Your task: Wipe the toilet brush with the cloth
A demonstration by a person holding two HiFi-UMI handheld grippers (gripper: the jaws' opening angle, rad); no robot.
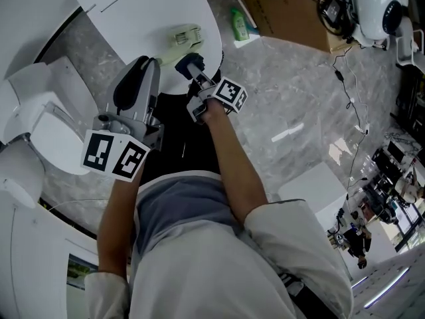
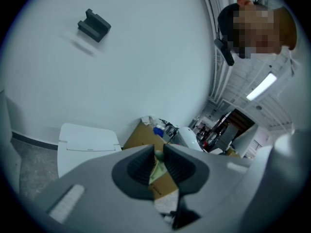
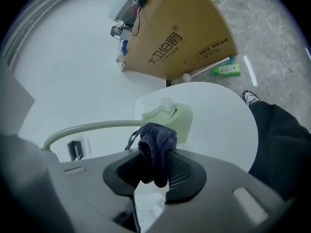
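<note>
Pinching the dark blue cloth (image 3: 156, 140) between its fingers, the right gripper (image 3: 154, 171) hangs just short of the pale green toilet brush (image 1: 184, 37) on the white counter (image 1: 133, 12). Farther from the brush, the left gripper (image 2: 158, 166) has its fingers nearly pressed together.

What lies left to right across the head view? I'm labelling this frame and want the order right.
white toilet → left gripper → toilet brush → green bottle → cardboard box → white machine. The right gripper is left out because it overlaps the brush and the bottle.
</note>
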